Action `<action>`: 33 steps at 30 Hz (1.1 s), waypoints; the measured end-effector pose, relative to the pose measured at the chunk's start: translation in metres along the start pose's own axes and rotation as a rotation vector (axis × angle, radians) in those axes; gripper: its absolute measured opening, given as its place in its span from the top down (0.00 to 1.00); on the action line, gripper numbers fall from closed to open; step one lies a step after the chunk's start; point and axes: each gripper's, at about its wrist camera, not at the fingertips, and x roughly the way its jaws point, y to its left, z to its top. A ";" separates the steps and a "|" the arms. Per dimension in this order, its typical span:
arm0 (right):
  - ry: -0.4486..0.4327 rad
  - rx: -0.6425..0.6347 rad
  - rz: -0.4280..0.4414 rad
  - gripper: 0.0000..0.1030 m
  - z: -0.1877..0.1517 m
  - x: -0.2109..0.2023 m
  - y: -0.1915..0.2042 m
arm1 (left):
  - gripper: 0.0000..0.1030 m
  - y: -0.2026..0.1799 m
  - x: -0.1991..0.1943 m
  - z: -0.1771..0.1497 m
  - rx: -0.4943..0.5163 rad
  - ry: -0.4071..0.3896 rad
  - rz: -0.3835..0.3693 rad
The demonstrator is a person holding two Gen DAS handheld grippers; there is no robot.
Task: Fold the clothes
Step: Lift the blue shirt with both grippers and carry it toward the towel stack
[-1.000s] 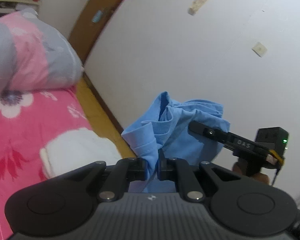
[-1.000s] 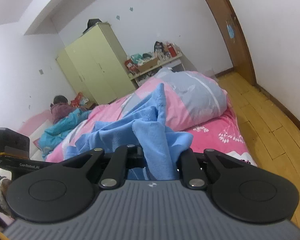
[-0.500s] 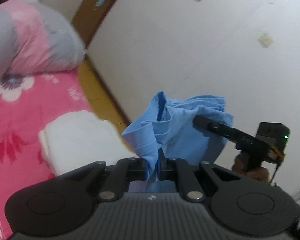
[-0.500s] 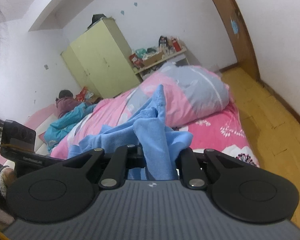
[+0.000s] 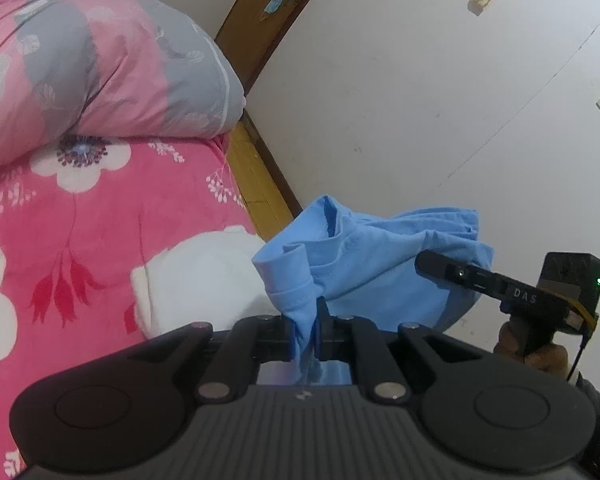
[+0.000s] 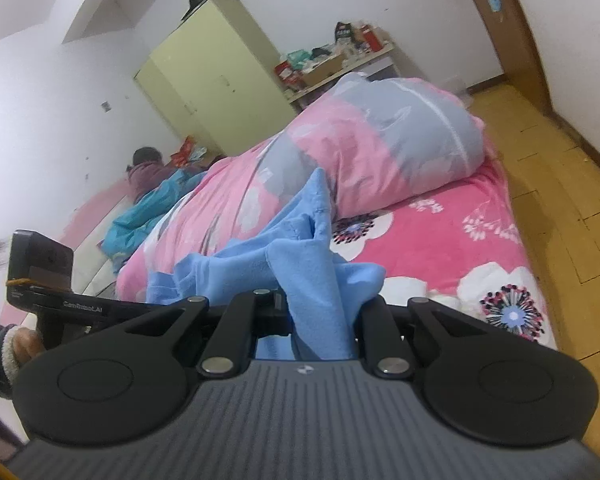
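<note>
Nearest, the left claw (image 5: 304,334) pinches a cuffed edge of the blue shirt (image 5: 372,264); the right claw (image 6: 322,328) clamps another bunch. The shirt hangs in the air between them, above the pink flowered bed (image 5: 100,216), with a rolled quilt (image 6: 380,148) beyond.

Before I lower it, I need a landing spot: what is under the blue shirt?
The blue shirt hangs bunched between both hand-held grippers, over the pink floral bedspread. A white patch shows beside it. The spot directly underneath is hidden by the cloth.
</note>
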 end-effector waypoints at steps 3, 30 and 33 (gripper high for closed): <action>0.014 0.010 -0.003 0.89 -0.002 -0.010 0.017 | 0.92 0.003 -0.014 -0.005 -0.008 0.008 -0.058; 0.038 0.047 -0.027 0.89 0.011 0.007 0.018 | 0.92 0.017 -0.013 0.020 -0.030 -0.011 -0.033; 0.039 0.045 -0.021 0.89 0.013 0.007 0.016 | 0.92 0.014 -0.012 0.024 -0.021 -0.017 -0.031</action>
